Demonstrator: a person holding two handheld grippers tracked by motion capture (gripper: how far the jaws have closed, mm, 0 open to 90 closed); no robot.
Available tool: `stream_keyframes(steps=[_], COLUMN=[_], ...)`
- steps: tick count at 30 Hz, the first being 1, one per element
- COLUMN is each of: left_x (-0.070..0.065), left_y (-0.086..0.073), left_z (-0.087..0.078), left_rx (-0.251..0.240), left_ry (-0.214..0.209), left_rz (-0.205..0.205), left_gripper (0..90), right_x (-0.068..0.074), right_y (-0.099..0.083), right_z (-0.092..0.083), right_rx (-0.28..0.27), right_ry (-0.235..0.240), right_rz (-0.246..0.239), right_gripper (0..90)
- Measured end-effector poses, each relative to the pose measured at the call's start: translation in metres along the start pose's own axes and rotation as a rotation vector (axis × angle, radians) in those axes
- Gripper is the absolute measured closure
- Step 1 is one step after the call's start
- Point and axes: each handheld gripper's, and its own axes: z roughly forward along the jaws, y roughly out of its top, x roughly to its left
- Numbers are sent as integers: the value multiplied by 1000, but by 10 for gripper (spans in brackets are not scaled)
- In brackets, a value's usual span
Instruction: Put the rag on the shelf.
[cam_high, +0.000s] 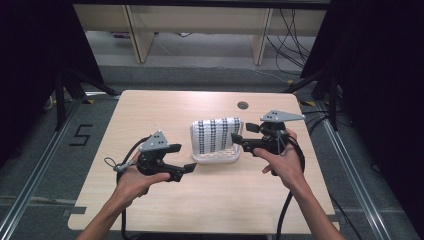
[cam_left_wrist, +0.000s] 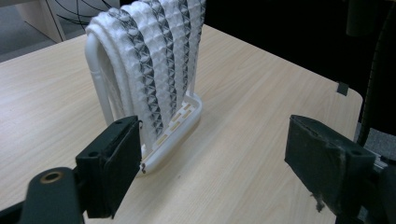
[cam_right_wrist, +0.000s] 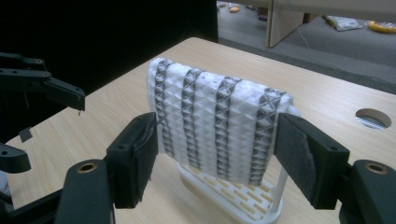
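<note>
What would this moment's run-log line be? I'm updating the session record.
left hand-held gripper: open, beside rack | right hand-held gripper: open, jaws flanking towel | towel: draped over white rack | table: wooden

The high view looks forward and down from above the person's side onto the pale wooden table (cam_high: 165, 107). The left gripper view sits low and close at the narrow end of the white plastic rack draped with a grey-striped white quilted cloth (cam_left_wrist: 154, 70). The right gripper view faces the cloth's broad side (cam_right_wrist: 219, 121) from close range. All three views share the rack.
</note>
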Motion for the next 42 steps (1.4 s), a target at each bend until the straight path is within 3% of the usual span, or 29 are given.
stream_keyframes(steps=[1,2,8,9,10,17,18,21,25,26,27,29,31,34,38,40,42], left_x=[-1,-1,-7,-7,-8,-12,-12,-13,-16,-16,-17,-19,-21,-23,-26,-28,-30], left_y=[-1,-2,-8,-9,-10,-17,-17,-20,-26,-27,-28,-30,-32,-34,-39,-42,-45], left_z=[0,0,-3,-3,-3,-3,-4,-4,-4,-4,-4,-6,-7,-9,-11,-11,-11], left_rx=[6,4,12,4,7,4,15,18,13,11,14,15,14,7,11,13,8], left_ry=[-2,-4,-2,-10,-8,-12,-12,-14,-26,-32,-28,-11,-13,-13,-18,-18,-26], left_rz=[-3,0,22,20,18,27,31,29,31,33,37,50,62,59,56,58,58], left_gripper=[181,181,181,180,180,179,179,177,176,176,176,176,176,175,175,173,173], right_x=[3,2,8,7,9,11,13,13,15,15,17,17,21,21,27,28,31], right_y=[-1,-2,-8,-9,-11,-20,-21,-24,-28,-29,-30,-33,-36,-40,-46,-49,-52], right_z=[-2,-2,-5,-5,-5,-3,-3,-3,-4,-3,-5,-4,-6,-7,-8,-8,-9], right_rx=[16,-2,4,-3,3,14,18,14,28,27,32,33,38,40,47,35,47], right_ry=[-3,-1,14,-7,15,27,34,17,36,32,23,28,39,36,45,46,47], right_rz=[28,-7,2,-30,2,-15,12,-7,5,-14,3,-11,16,-16,-3,-32,-29], right_gripper=[317,317,315,314,314,311,311,310,309,305,298,297,296,291,280,268,254])
